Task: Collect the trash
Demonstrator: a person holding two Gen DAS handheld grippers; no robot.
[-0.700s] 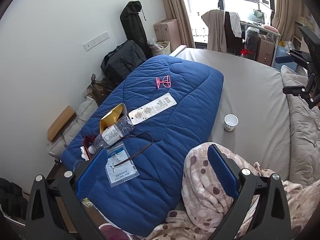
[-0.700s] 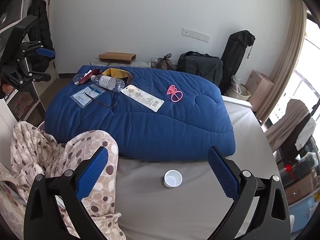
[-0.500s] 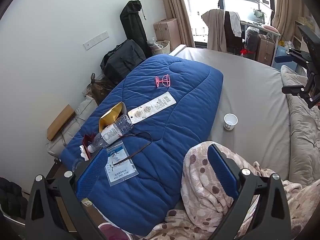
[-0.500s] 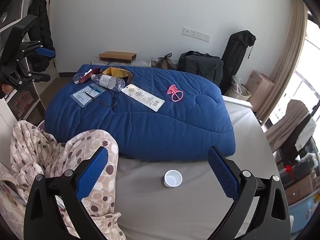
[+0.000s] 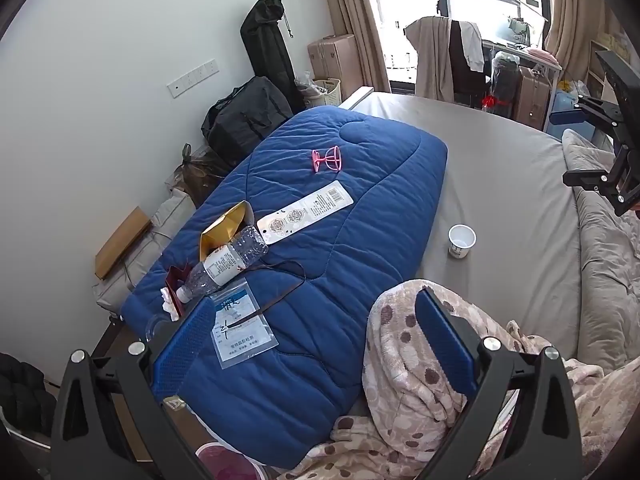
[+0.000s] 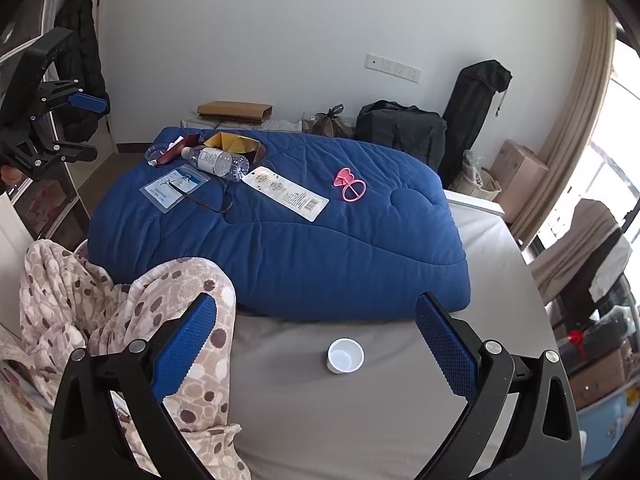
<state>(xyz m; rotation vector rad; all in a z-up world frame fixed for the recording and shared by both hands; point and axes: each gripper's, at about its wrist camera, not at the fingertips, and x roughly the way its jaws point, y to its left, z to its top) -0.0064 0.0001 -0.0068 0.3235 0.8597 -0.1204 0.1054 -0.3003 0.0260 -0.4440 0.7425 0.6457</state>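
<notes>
Trash lies on a blue quilt [image 5: 340, 264] [image 6: 288, 248]: a clear plastic bottle [image 5: 224, 264] [image 6: 216, 161], a gold paper box [image 5: 224, 228] [image 6: 234, 143], a long white card [image 5: 306, 212] [image 6: 286, 193], a clear plastic pouch [image 5: 242, 330] [image 6: 174, 186], a pink plastic piece [image 5: 327, 159] [image 6: 350, 185] and a dark red wrapper with white tissue [image 5: 173, 286] [image 6: 170, 153]. A small white cup [image 5: 461, 240] [image 6: 345, 355] stands on the grey sheet. My left gripper [image 5: 316, 340] is open above the quilt's near end. My right gripper [image 6: 316, 340] is open, high above the cup.
A spotted beige blanket [image 5: 416, 392] [image 6: 132, 320] is bunched at the bed's near side. Black bags [image 5: 244, 118] [image 6: 400, 130], cardboard boxes [image 5: 334, 60] and a basket [image 5: 320, 94] line the wall. A chair draped with clothes [image 5: 440, 60] stands by the window.
Both views have shifted only slightly; the grippers stay wide open and nothing on the bed has moved.
</notes>
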